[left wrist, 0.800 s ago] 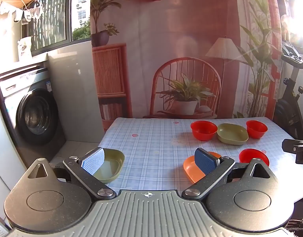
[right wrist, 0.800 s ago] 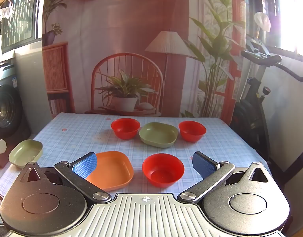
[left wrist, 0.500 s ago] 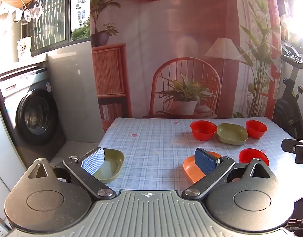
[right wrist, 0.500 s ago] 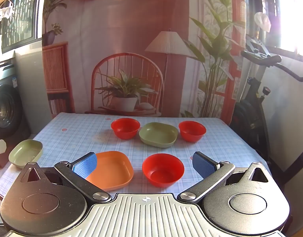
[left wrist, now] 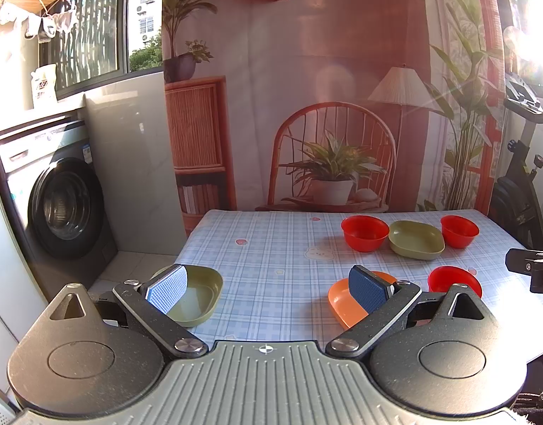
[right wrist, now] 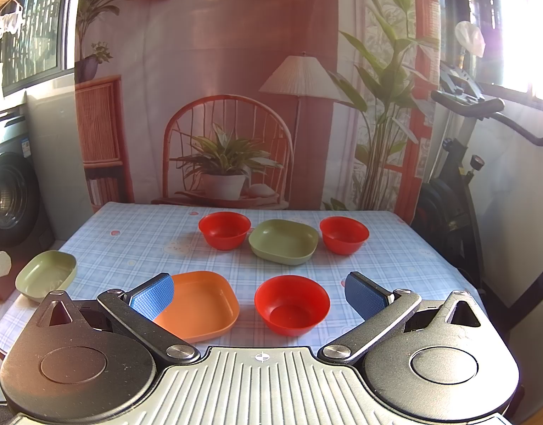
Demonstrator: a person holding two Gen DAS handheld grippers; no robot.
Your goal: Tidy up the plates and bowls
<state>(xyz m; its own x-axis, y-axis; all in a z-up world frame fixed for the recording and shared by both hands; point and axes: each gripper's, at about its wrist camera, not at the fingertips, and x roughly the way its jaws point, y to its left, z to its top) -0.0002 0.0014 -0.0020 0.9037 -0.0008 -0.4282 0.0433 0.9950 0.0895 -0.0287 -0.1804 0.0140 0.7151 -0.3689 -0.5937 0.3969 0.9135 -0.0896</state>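
Observation:
On the checked tablecloth [right wrist: 136, 248] stand three red bowls, two green dishes and an orange plate. A near red bowl [right wrist: 292, 304] sits just ahead of my right gripper [right wrist: 261, 295], which is open and empty. The orange plate [right wrist: 200, 304] lies by its left finger. Two red bowls [right wrist: 224, 230] [right wrist: 344, 234] flank a green dish [right wrist: 284, 241] at the back. My left gripper [left wrist: 268, 288] is open and empty; a second green dish [left wrist: 195, 292] sits by its left finger at the table's left edge, the orange plate [left wrist: 342, 301] by its right.
A washing machine [left wrist: 59, 209] stands left of the table. An exercise bike [right wrist: 459, 184] stands to the right. A backdrop with a printed chair and plant hangs behind the table's far edge. The right gripper's body [left wrist: 530, 269] shows at the right of the left wrist view.

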